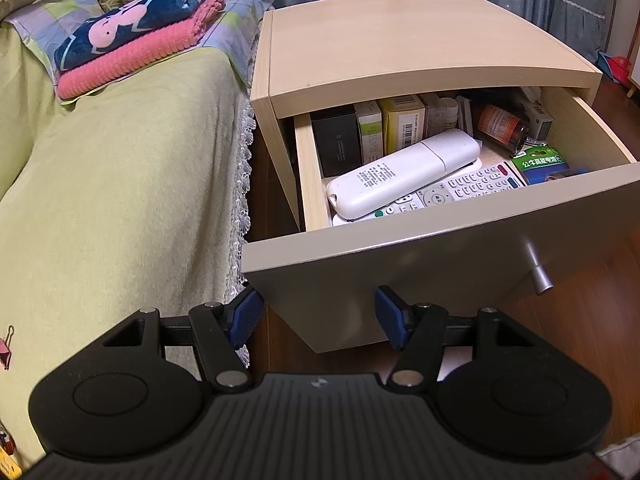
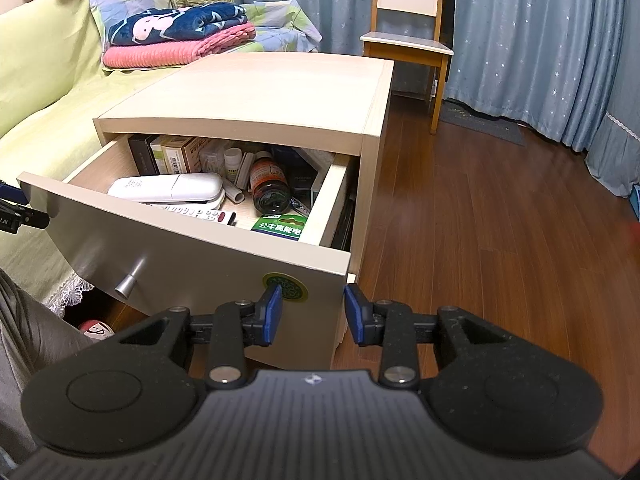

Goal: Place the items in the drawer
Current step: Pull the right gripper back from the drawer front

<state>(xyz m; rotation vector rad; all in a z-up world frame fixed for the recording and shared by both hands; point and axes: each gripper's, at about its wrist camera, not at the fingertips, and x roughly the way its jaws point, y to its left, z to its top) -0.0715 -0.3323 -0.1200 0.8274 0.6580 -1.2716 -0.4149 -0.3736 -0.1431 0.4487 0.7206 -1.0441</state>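
The nightstand (image 1: 420, 40) is pale beige wood, its drawer (image 1: 440, 264) holding two white remote controls (image 1: 404, 174), a black box (image 1: 336, 140) and a green battery pack (image 1: 540, 162). On the yellow-green bed cover (image 1: 120, 200) lie a pink ribbed blanket (image 1: 132, 60) and a navy one with a pink-and-white figure (image 1: 132, 20); the curtains (image 2: 540, 40) are grey-blue with white stars, the floor (image 2: 500, 220) reddish-brown wood.

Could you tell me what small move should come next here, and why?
Probably press the drawer front inward to shut it: the remotes already lie inside, and both the left gripper and right gripper are open and empty before it.
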